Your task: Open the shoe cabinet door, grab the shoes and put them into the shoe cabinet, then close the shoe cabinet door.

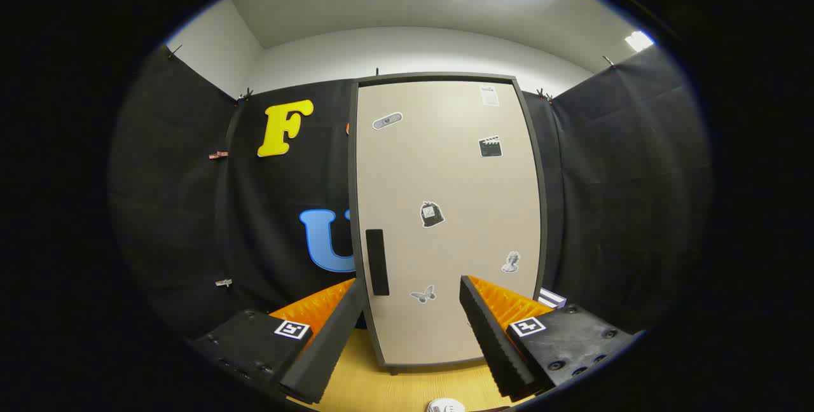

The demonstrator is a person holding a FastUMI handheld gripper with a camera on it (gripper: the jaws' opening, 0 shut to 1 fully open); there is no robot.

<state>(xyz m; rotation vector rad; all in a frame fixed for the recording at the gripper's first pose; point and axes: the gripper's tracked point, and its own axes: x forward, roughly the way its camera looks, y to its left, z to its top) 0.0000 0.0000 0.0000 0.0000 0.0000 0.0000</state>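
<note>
Gripper (pixel 412 310) fingers spread wide, nothing between them, aimed at beige dark-framed shoe cabinet door (pixel 448 221), shut, standing on light wooden floor (pixel 407 390). Black vertical handle (pixel 377 262) on door's left edge sits just beyond left finger; small stickers dot the panel.

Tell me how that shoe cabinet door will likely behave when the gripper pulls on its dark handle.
The shoe cabinet door looks like a flat rigid panel, so it should swing stiffly rather than flex. Its handle sits at one edge, so it probably pivots at the far edge. The tall, narrow cabinet might shift if yanked. The gripper is open, short of the handle.
</note>
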